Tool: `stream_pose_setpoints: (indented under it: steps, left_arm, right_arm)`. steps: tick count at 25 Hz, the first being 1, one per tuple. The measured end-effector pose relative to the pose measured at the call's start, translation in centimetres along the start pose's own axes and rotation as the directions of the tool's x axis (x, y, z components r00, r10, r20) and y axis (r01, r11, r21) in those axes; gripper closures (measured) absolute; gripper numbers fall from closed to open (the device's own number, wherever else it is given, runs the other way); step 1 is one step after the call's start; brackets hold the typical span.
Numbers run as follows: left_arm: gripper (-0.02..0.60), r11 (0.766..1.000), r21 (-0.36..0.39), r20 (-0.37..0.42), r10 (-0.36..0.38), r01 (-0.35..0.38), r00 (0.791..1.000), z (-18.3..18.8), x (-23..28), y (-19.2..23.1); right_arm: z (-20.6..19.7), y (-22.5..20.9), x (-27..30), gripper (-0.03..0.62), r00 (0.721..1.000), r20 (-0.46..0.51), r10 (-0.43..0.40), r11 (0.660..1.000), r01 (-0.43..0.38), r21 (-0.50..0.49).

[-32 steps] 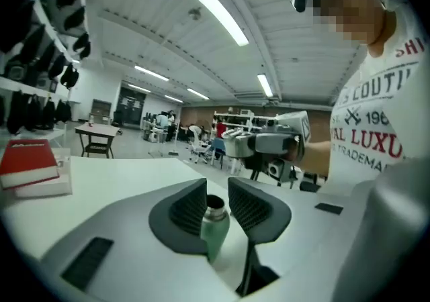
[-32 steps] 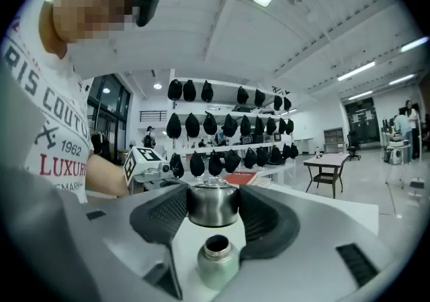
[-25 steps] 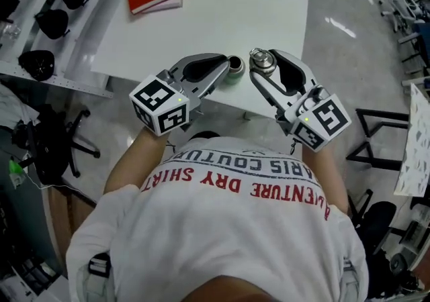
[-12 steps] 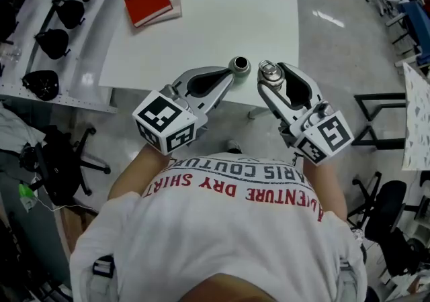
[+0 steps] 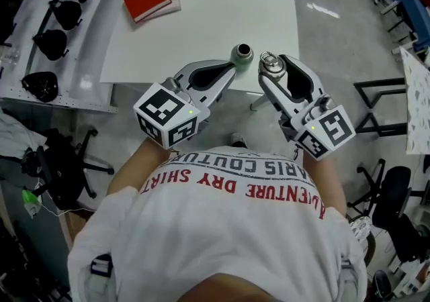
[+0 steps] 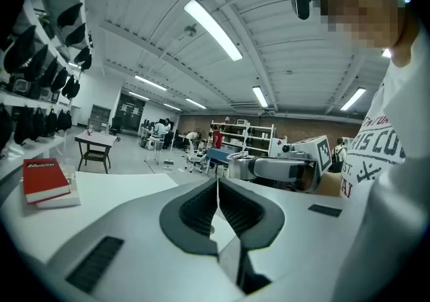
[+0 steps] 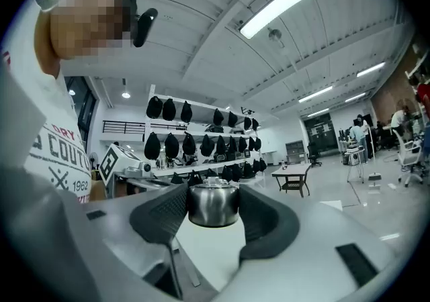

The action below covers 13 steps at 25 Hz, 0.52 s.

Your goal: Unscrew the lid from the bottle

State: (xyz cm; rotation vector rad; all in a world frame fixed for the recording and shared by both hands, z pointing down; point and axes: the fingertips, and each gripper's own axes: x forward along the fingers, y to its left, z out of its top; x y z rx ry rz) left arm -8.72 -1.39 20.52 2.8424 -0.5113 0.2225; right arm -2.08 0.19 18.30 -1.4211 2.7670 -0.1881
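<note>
Lid's off, I'd say: the right gripper (image 7: 213, 208) is clamped on the one steel lid (image 5: 270, 62), at three o'clock of the one green bottle (image 5: 242, 53), which sits open-mouthed at the six o'clock edge of the table (image 5: 222, 5). The left gripper (image 6: 217, 185) has its jaws pressed together, empty; next, that lid wants setting down clear of the bottle.

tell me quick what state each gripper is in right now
Left gripper: closed, nothing between its jaws.
Right gripper: closed on the metal lid.
</note>
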Motion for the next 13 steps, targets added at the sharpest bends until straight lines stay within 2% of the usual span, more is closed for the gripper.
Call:
stream_pose_setpoints:
  steps: [7, 13]
  left_arm:
    - [0.549, 0.999, -0.033, -0.011, -0.024, 0.023, 1.0, -0.7, -0.5, -0.1]
    - [0.549, 0.999, -0.012, -0.007, -0.03, 0.03, 1.0, -0.4, -0.7, 0.2]
  right_arm:
    - [-0.7, 0.4, 0.1, 0.353, 1.0, -0.007, -0.014, 1.0, 0.014, 0.005]
    - [-1.1, 0.9, 0.6, 0.353, 1.0, -0.014, -0.015, 1.0, 0.015, 0.0]
